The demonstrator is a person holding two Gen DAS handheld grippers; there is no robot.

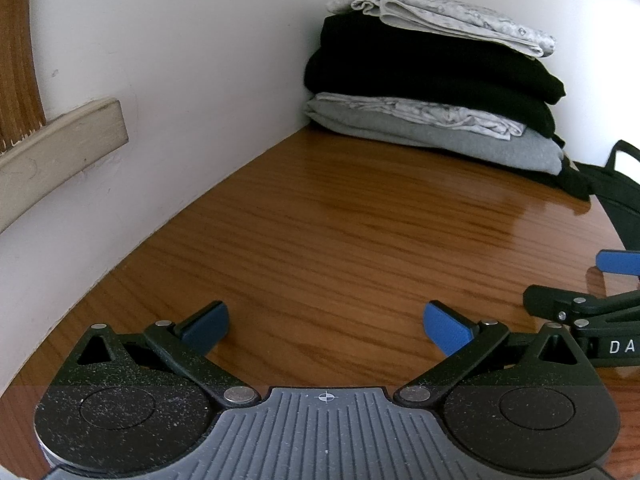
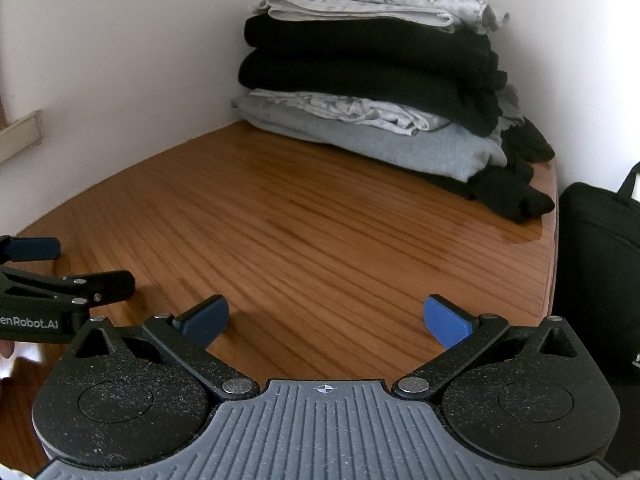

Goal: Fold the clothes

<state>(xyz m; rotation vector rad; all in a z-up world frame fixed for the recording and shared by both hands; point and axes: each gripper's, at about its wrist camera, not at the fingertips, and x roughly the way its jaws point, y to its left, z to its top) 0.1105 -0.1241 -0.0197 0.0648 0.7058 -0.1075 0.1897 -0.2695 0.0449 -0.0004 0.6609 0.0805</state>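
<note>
Your left gripper [image 1: 326, 326] and right gripper [image 2: 326, 322] gape wide, holding nothing, low over the table [image 2: 320, 240]; the stack [image 2: 368, 80] sits far.

The right gripper [image 2: 326, 320] hovers low over a wooden table [image 2: 320, 232], its blue-padded fingers [image 2: 450, 322] spread wide apart with nothing between them. At the far corner, against the white wall [image 2: 120, 60], sits a stack of folded clothes [image 2: 368, 80] — a grey garment at the bottom, a pale patterned one above it, two black ones over that, and another pale patterned piece on top. A black garment [image 2: 516, 192] lies loosely beside the stack, near the table's right edge. Off the table to the right stands a black bag [image 2: 596, 272]. At the left edge, the left gripper [image 2: 48, 272] reaches in — its fingers also apart.
</note>
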